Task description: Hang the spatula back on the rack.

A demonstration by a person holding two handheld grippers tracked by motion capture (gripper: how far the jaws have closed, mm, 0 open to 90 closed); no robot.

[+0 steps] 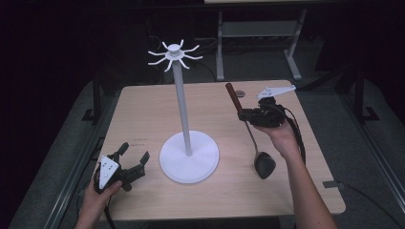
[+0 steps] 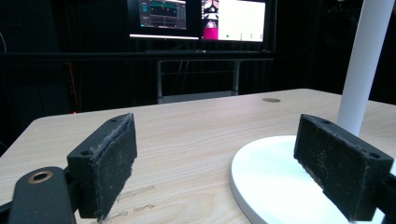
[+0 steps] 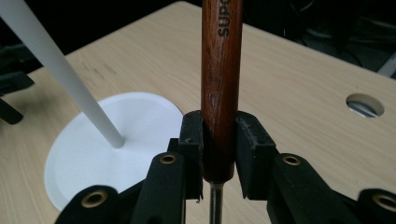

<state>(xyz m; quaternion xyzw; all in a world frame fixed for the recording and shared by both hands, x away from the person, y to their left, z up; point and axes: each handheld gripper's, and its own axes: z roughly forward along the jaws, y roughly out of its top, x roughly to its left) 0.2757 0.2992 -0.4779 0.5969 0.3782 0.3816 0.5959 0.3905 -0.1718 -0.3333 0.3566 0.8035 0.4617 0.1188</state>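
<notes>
There is one table (image 1: 143,119). On it stands one white stand (image 1: 184,143) with one pole and one round base. At the top of the stand are hooks (image 1: 174,53), about eight, though they are small and hard to count for sure. There is one ladle (image 1: 248,126) with a brown wooden handle. There are two grippers: one left gripper (image 1: 133,155) and one right gripper (image 1: 241,114). Each has two black jaws. Two screens (image 2: 201,18) glow at the back. The table has one small round hole (image 1: 239,93).

Your stand (image 1: 189,157) sits at the frame's centre on the table (image 1: 143,109). Your ladle (image 1: 251,131) is right of it, your left gripper (image 1: 133,160) lower left.
</notes>
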